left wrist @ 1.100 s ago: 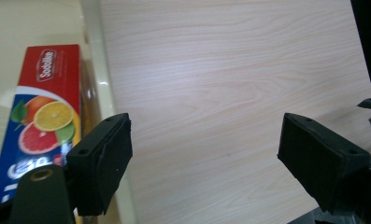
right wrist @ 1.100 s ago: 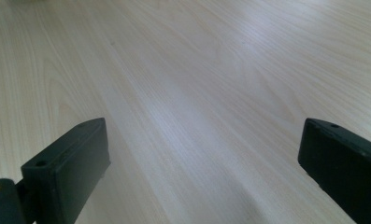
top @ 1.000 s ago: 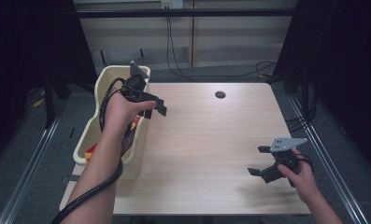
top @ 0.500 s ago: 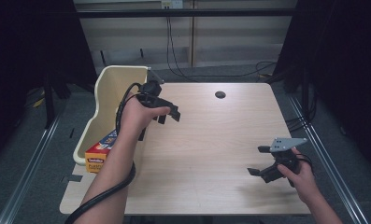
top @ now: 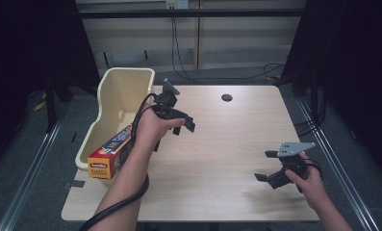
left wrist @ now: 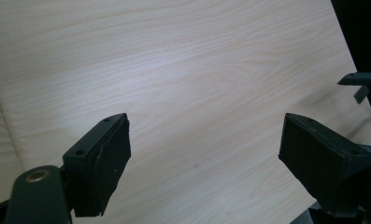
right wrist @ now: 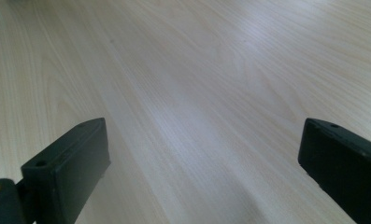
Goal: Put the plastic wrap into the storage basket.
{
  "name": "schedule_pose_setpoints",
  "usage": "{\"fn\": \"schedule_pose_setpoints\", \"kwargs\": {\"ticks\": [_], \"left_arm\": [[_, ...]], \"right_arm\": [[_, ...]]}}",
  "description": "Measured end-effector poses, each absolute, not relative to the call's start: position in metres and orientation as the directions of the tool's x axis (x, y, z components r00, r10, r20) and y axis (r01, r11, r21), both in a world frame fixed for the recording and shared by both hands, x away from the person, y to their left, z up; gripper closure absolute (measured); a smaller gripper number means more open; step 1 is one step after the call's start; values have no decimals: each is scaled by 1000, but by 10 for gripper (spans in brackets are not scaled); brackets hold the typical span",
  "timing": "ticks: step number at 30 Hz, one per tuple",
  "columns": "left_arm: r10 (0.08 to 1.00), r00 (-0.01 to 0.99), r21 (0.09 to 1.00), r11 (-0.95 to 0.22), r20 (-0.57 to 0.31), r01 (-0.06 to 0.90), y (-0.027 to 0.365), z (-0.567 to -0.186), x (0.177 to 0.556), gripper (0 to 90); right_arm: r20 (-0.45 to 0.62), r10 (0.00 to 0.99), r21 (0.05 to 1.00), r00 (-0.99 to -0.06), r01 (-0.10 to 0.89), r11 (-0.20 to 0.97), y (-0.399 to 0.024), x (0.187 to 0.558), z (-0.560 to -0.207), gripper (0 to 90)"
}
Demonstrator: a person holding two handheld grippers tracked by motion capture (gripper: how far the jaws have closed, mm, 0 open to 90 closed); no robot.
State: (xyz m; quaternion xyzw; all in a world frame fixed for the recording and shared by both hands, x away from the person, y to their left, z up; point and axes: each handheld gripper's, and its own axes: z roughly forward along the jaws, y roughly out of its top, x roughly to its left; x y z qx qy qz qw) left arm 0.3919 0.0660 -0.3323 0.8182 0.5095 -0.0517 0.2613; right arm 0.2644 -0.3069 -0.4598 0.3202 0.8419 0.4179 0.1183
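Observation:
My left gripper [top: 183,127] hovers over the wooden table [top: 227,144], just right of a cream plastic bin [top: 112,96]. Its jaws stand open with nothing between them. In the left gripper view, bare wood lies between the jaws of the left gripper [left wrist: 204,133], and the right gripper [left wrist: 360,86] shows far off at the right edge. My right gripper [top: 264,166] rests low near the table's front right, open and empty. Bare wood also shows between the jaws of the right gripper [right wrist: 202,135] in its own view. An orange and yellow plastic-wrap box [top: 109,155] sticks out of the bin's near end.
The bin stands along the table's left edge. A small round black hole [top: 226,97] sits near the far edge of the table. Black cables hang behind the table. Dark curtains stand on both sides.
My left hand has moved from above the bin to the right and down, out over the table. The box in the bin has come into view. The right hand has stayed still.

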Motion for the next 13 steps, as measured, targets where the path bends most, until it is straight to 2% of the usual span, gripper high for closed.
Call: {"fn": "schedule_pose_setpoints", "kwargs": {"ticks": [13], "left_arm": [[778,511,397,-366,-365,841,56,-359,382,161]], "right_arm": [[71,642,770,-764,451,451,-305,266,-463,18]]}}
